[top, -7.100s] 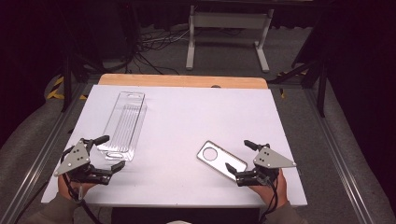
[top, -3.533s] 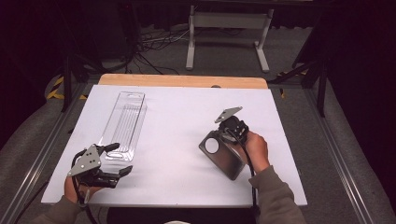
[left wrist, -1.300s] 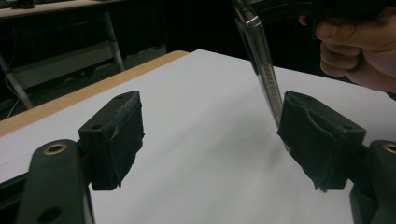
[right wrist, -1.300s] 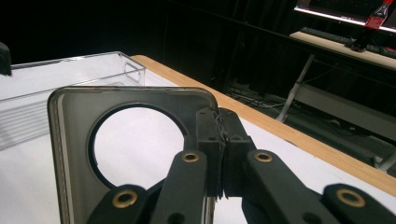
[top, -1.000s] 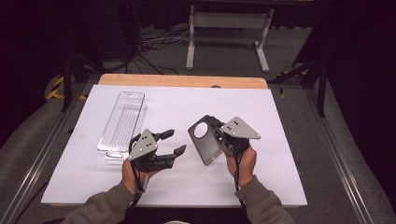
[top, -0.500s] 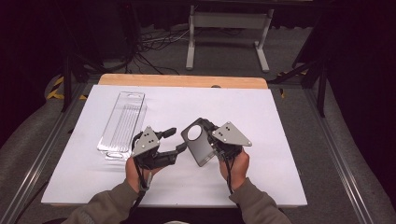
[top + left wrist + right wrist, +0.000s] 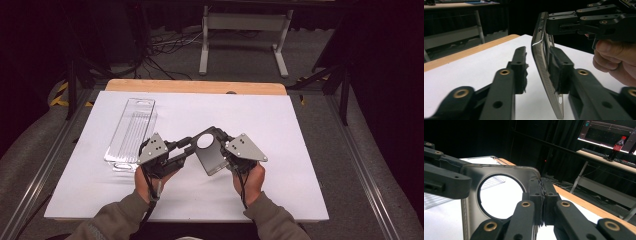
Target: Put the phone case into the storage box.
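Grey phone case [image 7: 210, 151] held tilted above table [image 7: 300, 130], clamped in right gripper [image 7: 226, 150]; left gripper [image 7: 189, 146] jaws spread wide, straddling case edge.

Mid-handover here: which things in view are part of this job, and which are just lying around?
In the job: dark phone case, clamped by right gripper; left gripper, jaws open around its edge.

Lying about: clear plastic tray on the white table; cola bottle on a far desk.
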{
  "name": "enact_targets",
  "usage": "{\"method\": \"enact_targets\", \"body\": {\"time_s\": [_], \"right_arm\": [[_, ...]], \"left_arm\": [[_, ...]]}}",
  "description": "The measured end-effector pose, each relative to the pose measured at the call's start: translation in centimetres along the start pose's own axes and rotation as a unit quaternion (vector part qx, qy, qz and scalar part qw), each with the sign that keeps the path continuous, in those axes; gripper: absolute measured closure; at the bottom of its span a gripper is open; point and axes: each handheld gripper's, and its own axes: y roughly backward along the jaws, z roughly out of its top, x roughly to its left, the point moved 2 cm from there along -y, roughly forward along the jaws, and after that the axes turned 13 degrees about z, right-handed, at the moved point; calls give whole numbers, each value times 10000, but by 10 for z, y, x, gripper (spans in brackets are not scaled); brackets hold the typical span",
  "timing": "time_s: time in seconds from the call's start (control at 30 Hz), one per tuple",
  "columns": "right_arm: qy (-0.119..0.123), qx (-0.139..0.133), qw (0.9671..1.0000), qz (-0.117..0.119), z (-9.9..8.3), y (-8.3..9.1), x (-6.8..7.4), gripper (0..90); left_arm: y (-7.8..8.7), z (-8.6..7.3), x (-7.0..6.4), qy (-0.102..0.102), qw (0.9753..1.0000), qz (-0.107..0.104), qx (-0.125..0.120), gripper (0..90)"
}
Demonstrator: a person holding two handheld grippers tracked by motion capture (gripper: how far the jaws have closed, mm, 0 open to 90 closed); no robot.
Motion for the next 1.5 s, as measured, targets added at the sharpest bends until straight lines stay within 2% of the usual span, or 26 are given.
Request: {"method": "enact_targets", "body": {"time_s": [0.1,0.37,0.57,0.67,0.73,0.8,0.93,1.03,1.07,1.3,1.43,1.5], "right_arm": [[-65,-34,10000,40,-1,-1,3,883],[103,-109,9999,50,1,1,9,870],[166,-185,9996,165,3,1,15,857],[164,-227,9993,262,3,1,16,849],[171,-237,9990,327,4,2,17,842],[143,-315,9986,404,4,2,18,836],[167,-260,9982,522,1,-1,19,795],[159,-208,9982,545,0,-2,19,741],[125,-229,9981,561,1,-1,18,699],[72,-162,9981,589,-3,-2,17,599],[57,-198,9984,526,-2,2,18,537],[-24,-194,9986,484,-2,3,18,501]], "left_arm": [[1,1,3,-25,10000,-7,-23,751],[5,5,12,-58,9999,136,-10,796],[9,9,18,-239,9992,300,-67,806],[13,13,20,-450,9982,384,-88,807],[15,15,21,-577,9975,386,-148,807],[18,16,22,-608,9974,354,-162,809],[22,18,21,-823,9955,407,-235,810],[25,19,23,-815,9956,377,-273,811],[25,19,23,-805,9958,357,-269,811],[26,18,24,-849,9955,356,-236,813],[28,19,23,-893,9951,341,-261,814],[27,19,22,-904,9950,354,-253,814]]}}
